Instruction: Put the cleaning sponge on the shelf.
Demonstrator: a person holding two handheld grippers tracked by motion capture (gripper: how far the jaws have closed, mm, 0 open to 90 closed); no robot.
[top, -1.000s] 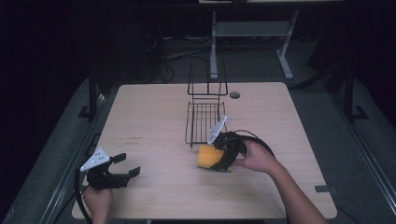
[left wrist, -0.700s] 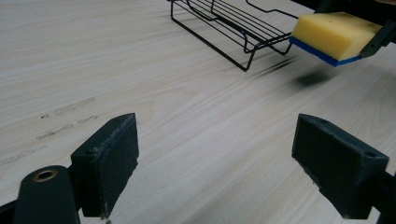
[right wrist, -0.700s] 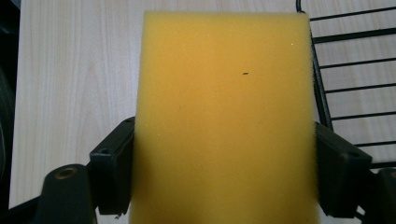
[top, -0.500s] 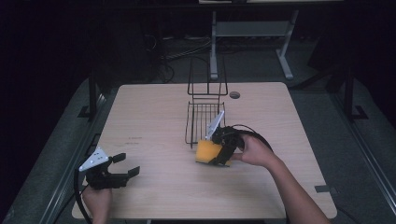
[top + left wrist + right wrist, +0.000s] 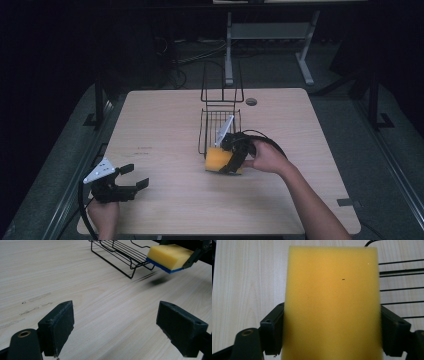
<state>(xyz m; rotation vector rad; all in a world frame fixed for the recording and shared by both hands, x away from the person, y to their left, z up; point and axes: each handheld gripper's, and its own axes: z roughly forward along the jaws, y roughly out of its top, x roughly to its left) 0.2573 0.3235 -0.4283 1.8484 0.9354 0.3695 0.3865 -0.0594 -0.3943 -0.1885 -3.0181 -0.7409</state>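
The right gripper [image 5: 231, 161] has its two black jaws clamped on the long sides of a yellow sponge [image 5: 218, 159] with a blue scouring layer on its underside, and it holds that sponge clear of the wooden table [image 5: 165, 125], just at the near end of a black wire rack [image 5: 219, 124]; in the left gripper view the sponge [image 5: 168, 258] hangs tilted above its own shadow, right beside the rack's front corner [image 5: 130, 265]. The step in hand looks like setting the sponge into the rack, and doing it well calls for carrying the sponge forward over the low front rail before lowering, since that rail sits close under the sponge's leading edge and could catch the blue layer. Levelling the sponge first, so that it lands flat on the wire floor rather than on a corner, should keep it from tipping against the side wires. The foam bulges little between the jaws in the right gripper view [image 5: 332, 305], so the grip seems firm without crushing; letting go only once the sponge rests on the wires would avoid a bounce. The left gripper [image 5: 131, 181] rests near the table's front left corner, well apart from the rack, with its jaws spread wide and nothing between them
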